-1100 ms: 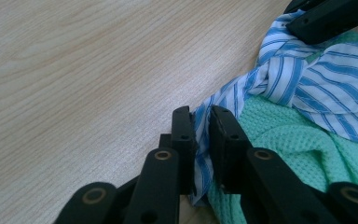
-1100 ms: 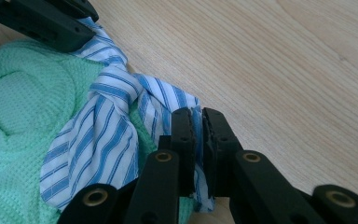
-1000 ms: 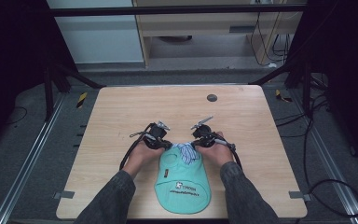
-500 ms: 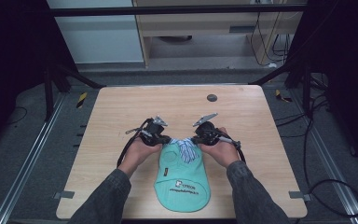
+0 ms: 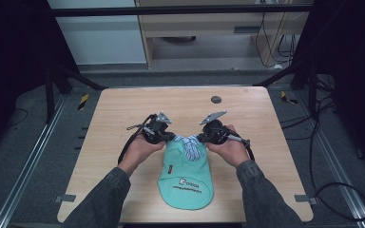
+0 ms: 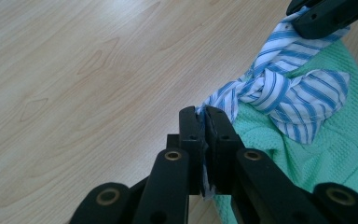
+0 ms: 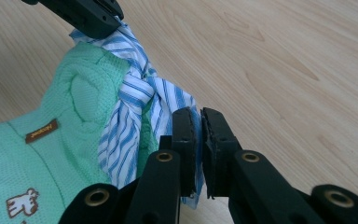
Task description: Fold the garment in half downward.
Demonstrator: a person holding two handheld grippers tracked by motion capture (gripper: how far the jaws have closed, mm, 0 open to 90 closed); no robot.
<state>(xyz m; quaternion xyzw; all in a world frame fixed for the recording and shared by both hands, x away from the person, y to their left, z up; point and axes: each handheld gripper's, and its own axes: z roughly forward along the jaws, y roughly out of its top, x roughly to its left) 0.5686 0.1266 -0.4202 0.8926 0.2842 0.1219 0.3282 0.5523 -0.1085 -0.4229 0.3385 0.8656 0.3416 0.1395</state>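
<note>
I have the green cap lying on the wooden surface at its near edge, brim toward me. At the cap's far end sits its blue-striped knotted tie. My left gripper has its jaws clamped together on the tie's left tail, just beside the knot. My right gripper has its jaws pinched on the right tail, on the other side of the knot. A small dark disc lies well beyond the cap.
</note>
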